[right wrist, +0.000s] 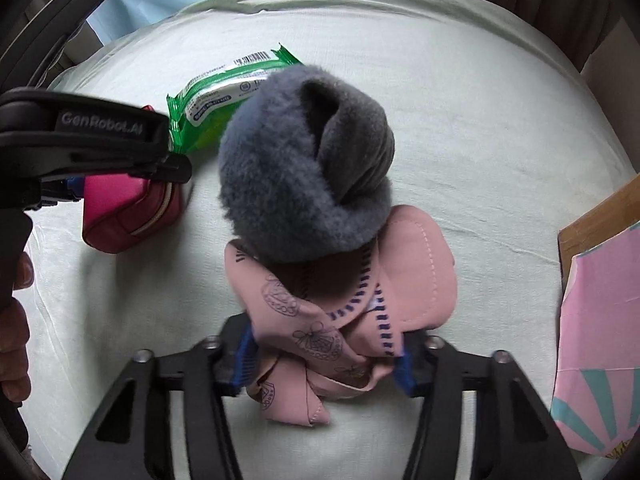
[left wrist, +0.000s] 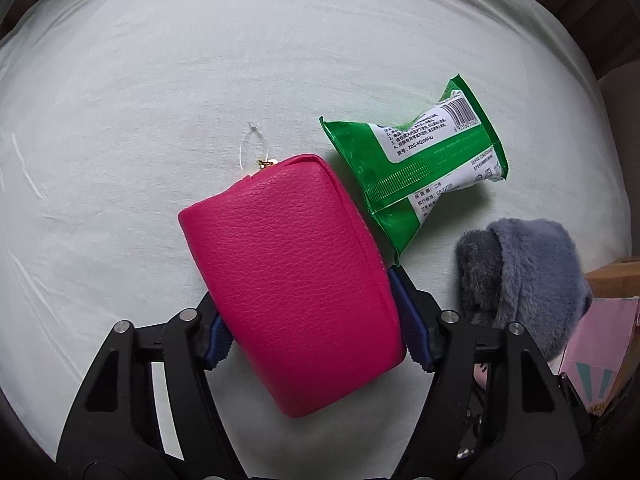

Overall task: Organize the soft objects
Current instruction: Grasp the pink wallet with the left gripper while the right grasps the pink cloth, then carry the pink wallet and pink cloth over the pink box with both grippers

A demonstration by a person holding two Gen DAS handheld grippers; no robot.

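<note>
Pebbled magenta leather pouch (left wrist: 296, 280) lies on the pale bed sheet (left wrist: 120, 120), left gripper (left wrist: 316, 332) jaws clamped across it; right gripper (right wrist: 324, 364) jaws pinch a bunched pink printed cloth (right wrist: 344, 312); lift both gently, keeping grips centred.

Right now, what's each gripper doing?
Left gripper: closed on the pink pouch.
Right gripper: closed on the pink cloth bundle, grey fluffy item on top.

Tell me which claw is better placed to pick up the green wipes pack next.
Neither is free, but the left claw, shut on the pink pouch, sits right beside the wipes pack.
</note>
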